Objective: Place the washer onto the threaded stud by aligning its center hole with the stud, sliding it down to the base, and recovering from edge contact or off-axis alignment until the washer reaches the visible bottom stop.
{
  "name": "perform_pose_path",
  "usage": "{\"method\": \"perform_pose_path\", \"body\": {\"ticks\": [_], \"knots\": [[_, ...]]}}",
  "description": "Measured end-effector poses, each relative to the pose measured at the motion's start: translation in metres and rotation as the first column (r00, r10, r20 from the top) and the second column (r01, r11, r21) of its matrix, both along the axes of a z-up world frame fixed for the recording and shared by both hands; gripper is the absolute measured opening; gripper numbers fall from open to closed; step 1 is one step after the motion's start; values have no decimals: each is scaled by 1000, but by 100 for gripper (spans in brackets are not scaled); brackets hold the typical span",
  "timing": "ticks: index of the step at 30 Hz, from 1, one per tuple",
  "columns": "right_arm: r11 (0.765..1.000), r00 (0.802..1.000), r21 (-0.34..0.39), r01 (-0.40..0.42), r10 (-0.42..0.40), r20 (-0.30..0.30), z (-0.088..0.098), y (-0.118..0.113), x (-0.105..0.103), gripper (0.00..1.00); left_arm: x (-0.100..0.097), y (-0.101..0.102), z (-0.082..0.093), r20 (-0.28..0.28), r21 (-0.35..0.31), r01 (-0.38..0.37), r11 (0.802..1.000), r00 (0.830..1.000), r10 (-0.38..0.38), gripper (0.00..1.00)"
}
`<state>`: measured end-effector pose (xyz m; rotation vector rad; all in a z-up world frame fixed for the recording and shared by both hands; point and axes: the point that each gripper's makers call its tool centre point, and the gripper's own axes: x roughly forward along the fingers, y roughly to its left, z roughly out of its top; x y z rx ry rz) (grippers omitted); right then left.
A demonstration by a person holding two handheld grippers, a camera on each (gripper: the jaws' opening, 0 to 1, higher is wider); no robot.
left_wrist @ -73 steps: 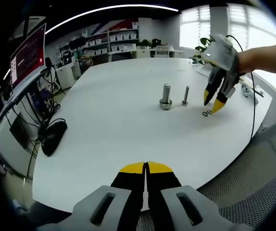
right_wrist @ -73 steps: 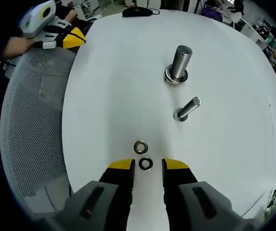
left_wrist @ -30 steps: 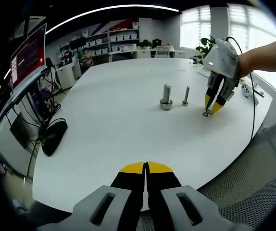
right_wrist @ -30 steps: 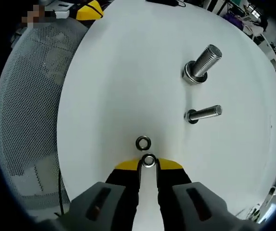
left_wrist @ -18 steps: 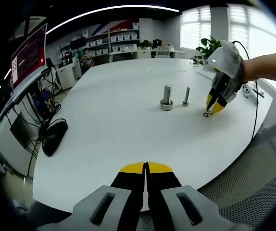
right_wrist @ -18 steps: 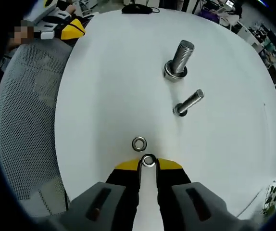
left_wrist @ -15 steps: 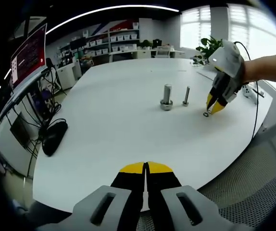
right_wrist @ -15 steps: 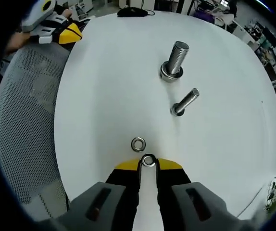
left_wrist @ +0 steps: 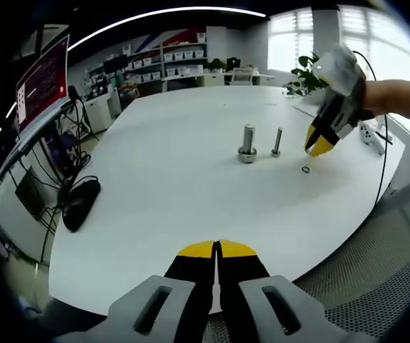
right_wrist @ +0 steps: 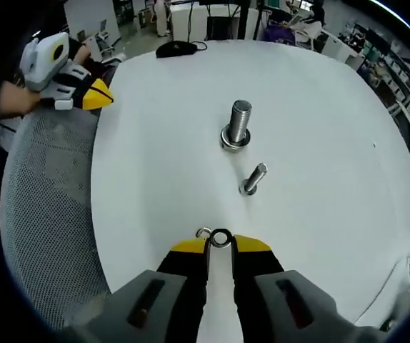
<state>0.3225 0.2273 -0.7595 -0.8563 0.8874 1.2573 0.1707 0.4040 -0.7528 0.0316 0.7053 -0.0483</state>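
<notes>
1. Between the yellow tips of the right hand-held gripper [right_wrist: 220,244], a small washer [right_wrist: 220,238] is pinched by its rim, its hole facing the camera; in the left gripper view this gripper [left_wrist: 321,145] hangs above the white surface [left_wrist: 176,179], off to the side of both studs.
2. Just beside those tips, a second washer [right_wrist: 203,232] lies flat on the surface, and in the left gripper view it [left_wrist: 305,169] sits below the raised tips.
3. Farther out stands the thin threaded stud [right_wrist: 252,179], and beyond it the thick stud [right_wrist: 238,123], which already carries a ring at its base [right_wrist: 234,139]. The two are near each other but apart.
4. By size, the held washer looks matched to the thin stud, though this is a judgement only.
5. To do the step well, the person should carry the washer over the stud tip and turn the right hand-held gripper so the washer lies level, with its hole centred on the stud axis.
6. The descent should be slow; if the rim catches a thread, a slight lift and re-centre is better than pushing.
7. The grip should open only once the hole is well over the threads.
8. At the near edge, the left hand-held gripper [left_wrist: 217,250] is clenched on nothing, well apart from the work.
</notes>
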Motion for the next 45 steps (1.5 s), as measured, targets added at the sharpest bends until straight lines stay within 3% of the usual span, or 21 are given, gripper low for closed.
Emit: {"method": "perform_pose_path", "body": {"ticks": [6,13,32,45], "knots": [[998,998,63,32,-35,48,21,19,15,14,0,0,1,1,-1,0,1000,1000,0,0],[998,996,61,24,-30,89,29,37,26,14,0,0,1,5,-2,-3,1000,1000,3,0],[999,997,-23,-23,25,74,11,46,34,14,1,0,2,16,-7,-2,1000,1000,2,0],[996,998,-82,-40,45,49,-21,43,37,14,1,-1,2,15,-9,-2,1000,1000,2,0]]}}
